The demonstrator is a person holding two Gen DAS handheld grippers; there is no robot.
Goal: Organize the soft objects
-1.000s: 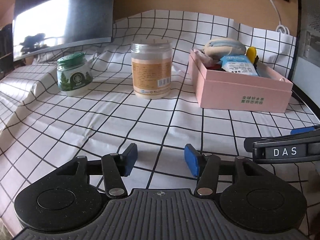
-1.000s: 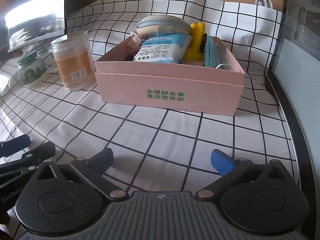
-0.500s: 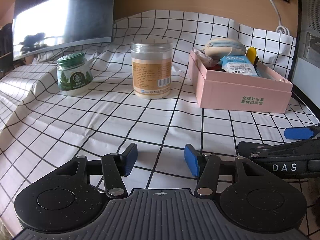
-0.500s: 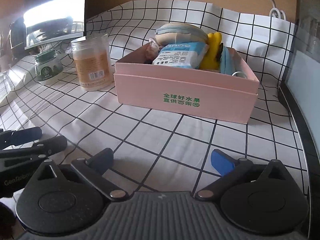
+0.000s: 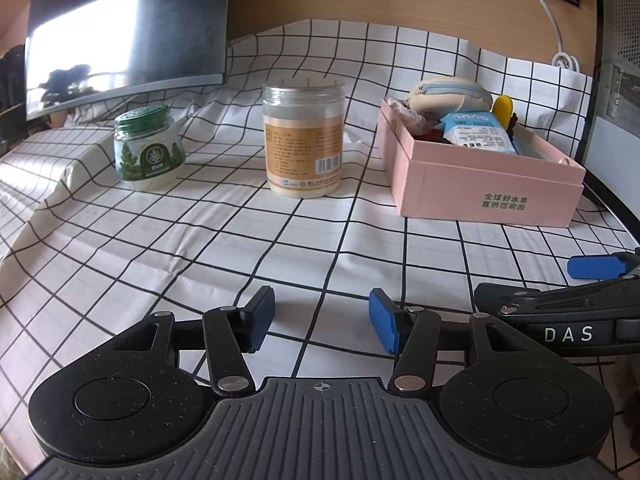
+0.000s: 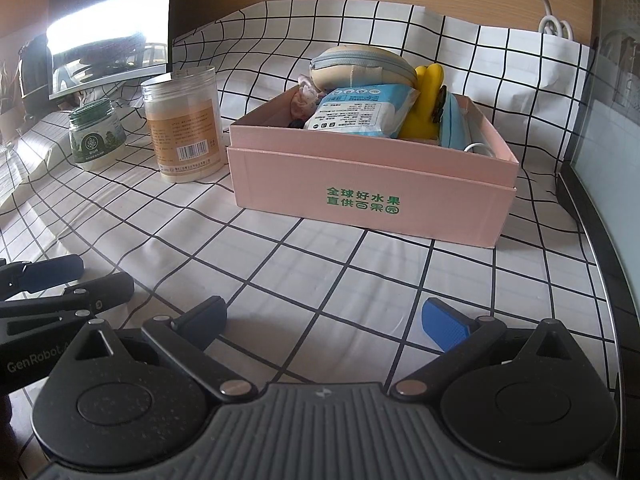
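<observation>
A pink box [image 6: 372, 196] [image 5: 480, 188] stands on the checked cloth, filled with soft things: a beige zip pouch [image 6: 362, 66] [image 5: 448, 90], a blue-and-white tissue pack [image 6: 360, 114] [image 5: 478, 132], a yellow plush toy [image 6: 426, 104] [image 5: 503, 108] and a blue face mask [image 6: 454, 124]. My left gripper [image 5: 322, 318] is open over bare cloth, well short of the box. My right gripper [image 6: 324, 318] is open too, wider, with nothing between its fingers, in front of the box.
A tall clear jar with an orange label [image 5: 304, 140] [image 6: 184, 124] and a small green-lidded jar [image 5: 146, 148] [image 6: 94, 136] stand left of the box. A dark monitor [image 5: 124, 36] leans at the back left. A raised black edge [image 6: 592, 248] bounds the right side.
The right wrist view has swung: the box now sits further right and higher in it. In the left wrist view the right gripper's finger has dropped lower. The left gripper kept still.
</observation>
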